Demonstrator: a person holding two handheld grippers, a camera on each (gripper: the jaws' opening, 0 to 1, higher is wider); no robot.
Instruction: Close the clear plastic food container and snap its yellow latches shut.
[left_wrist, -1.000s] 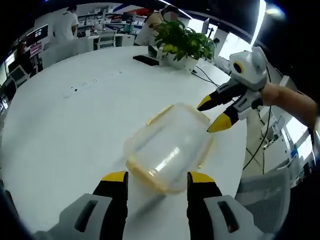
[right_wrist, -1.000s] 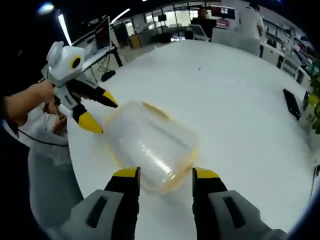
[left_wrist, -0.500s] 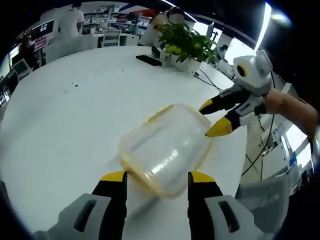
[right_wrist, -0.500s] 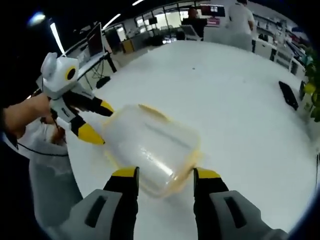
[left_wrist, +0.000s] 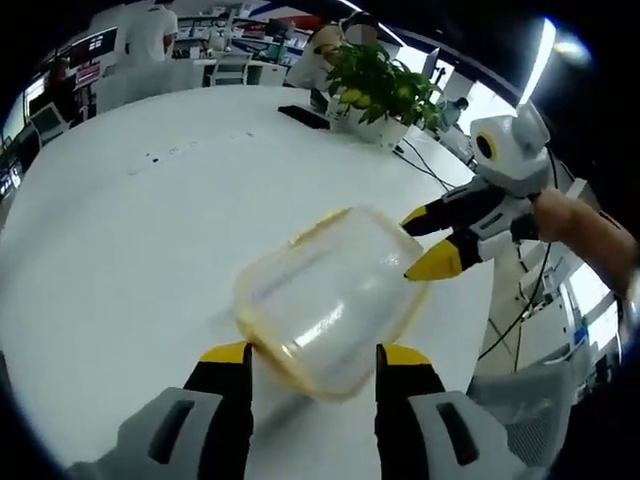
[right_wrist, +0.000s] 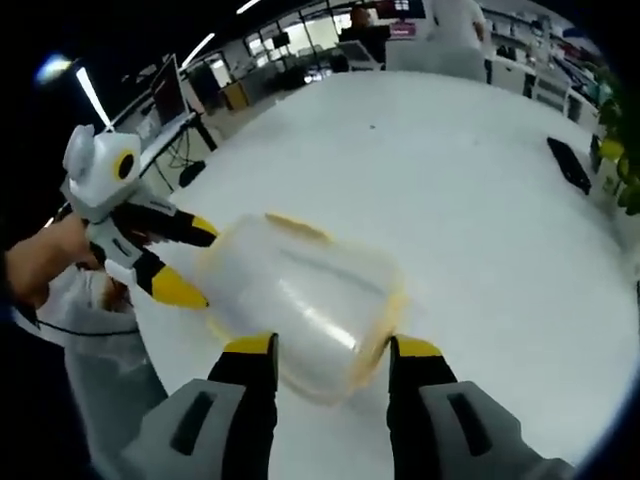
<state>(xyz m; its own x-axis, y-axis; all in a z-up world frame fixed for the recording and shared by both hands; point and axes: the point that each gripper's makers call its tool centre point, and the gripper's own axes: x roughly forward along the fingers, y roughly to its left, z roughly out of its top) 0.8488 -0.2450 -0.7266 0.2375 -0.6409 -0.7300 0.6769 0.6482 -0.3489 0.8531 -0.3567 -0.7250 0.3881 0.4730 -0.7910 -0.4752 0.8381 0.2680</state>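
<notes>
At frame centre, the clear container (left_wrist: 325, 295) sat on the white desk (left_wrist: 120, 240), lid apparently on. Left gripper (left_wrist: 315, 357) and right gripper (right_wrist: 325, 350) flanked it, jaws spread, gripping nothing. The yellow latches (left_wrist: 318, 227) seemingly remained unsnapped.

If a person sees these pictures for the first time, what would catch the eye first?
Most likely the clear plastic food container with its yellow rim, in the middle of the big white table. The two tools face it from opposite ends: the left tool near one end, the right tool near the other, both with yellow tips and open jaws. A green potted plant stands at the table's far edge.
</notes>
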